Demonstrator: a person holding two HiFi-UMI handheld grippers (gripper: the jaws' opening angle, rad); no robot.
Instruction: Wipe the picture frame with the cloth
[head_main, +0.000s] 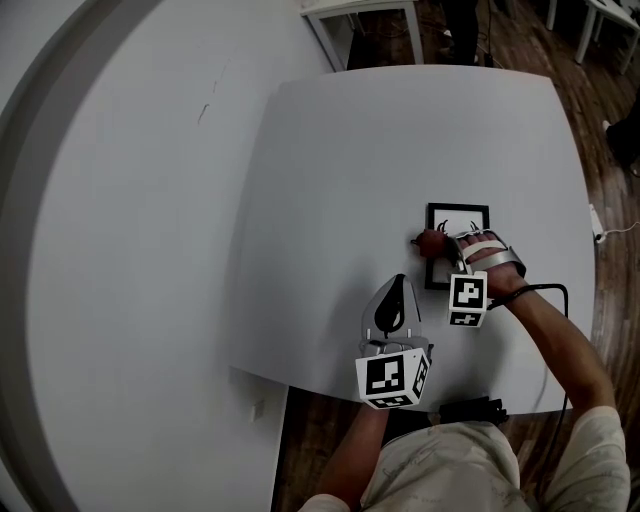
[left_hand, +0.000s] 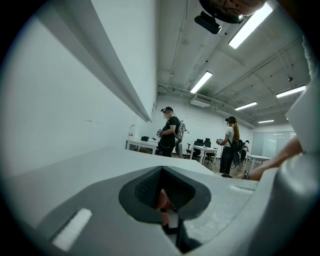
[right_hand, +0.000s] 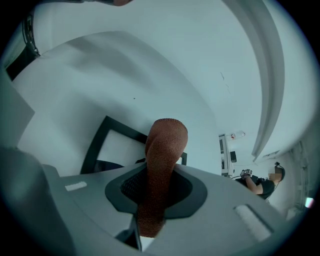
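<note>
One cloth (right_hand: 162, 150) is pinched in your right hand-held gripper (right_hand: 155, 200), over the left border of the picture frame (head_main: 458, 207) lying flat on the counter (head_main: 400, 140). Press lightly and sweep along each border. Your left hand-held gripper (head_main: 393, 300), closed and empty, could brace the frame if it slides.

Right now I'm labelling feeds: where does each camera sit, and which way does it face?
Head view: on the person's head, looking steeply down at the table; shows both forearms, left tool and right tool.
Left gripper view: on the left tool, facing across the table towards people at far desks; its closed jaws below.
Right gripper view: on the right tool, facing the picture frame; its jaws pinch the cloth.
Shared: head and right gripper views both show frame and cloth.
</note>
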